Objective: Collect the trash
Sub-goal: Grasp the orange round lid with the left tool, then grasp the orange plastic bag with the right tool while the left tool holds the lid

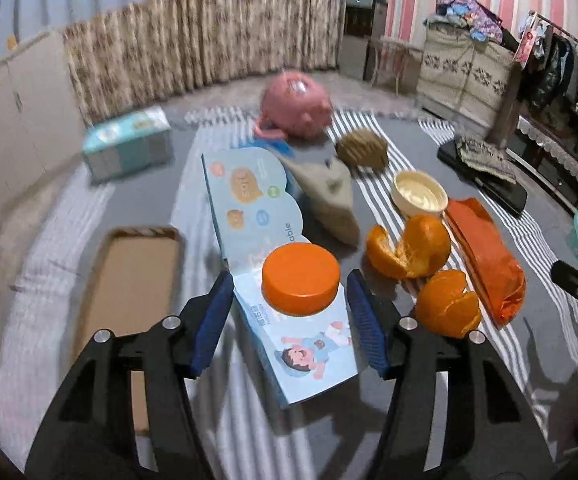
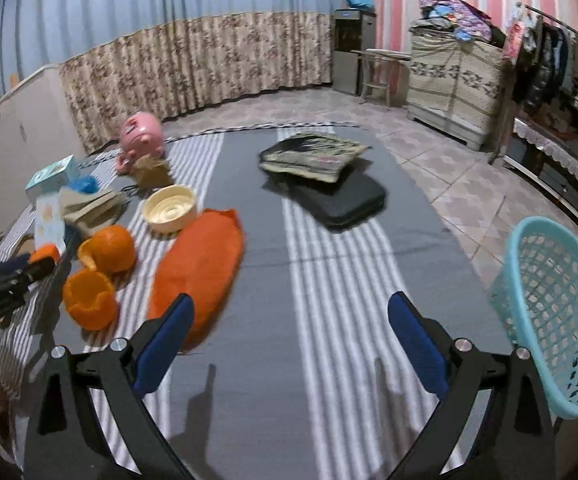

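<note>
The orange lid (image 1: 301, 278) hides whatever it caps, and it covers part of the light blue booklet (image 1: 265, 216) beneath it. The pink toy (image 1: 295, 106) and the blue box (image 1: 127, 142) are blurred, their markings unreadable. In the right wrist view the turquoise basket (image 2: 549, 312) is cut off by the lens edge, the orange bag (image 2: 199, 268) smears with motion and its near end sits behind a blue finger (image 2: 165, 346). The left gripper (image 2: 21, 270) shows there only as a dark blurred shape, its jaws unclear.
</note>
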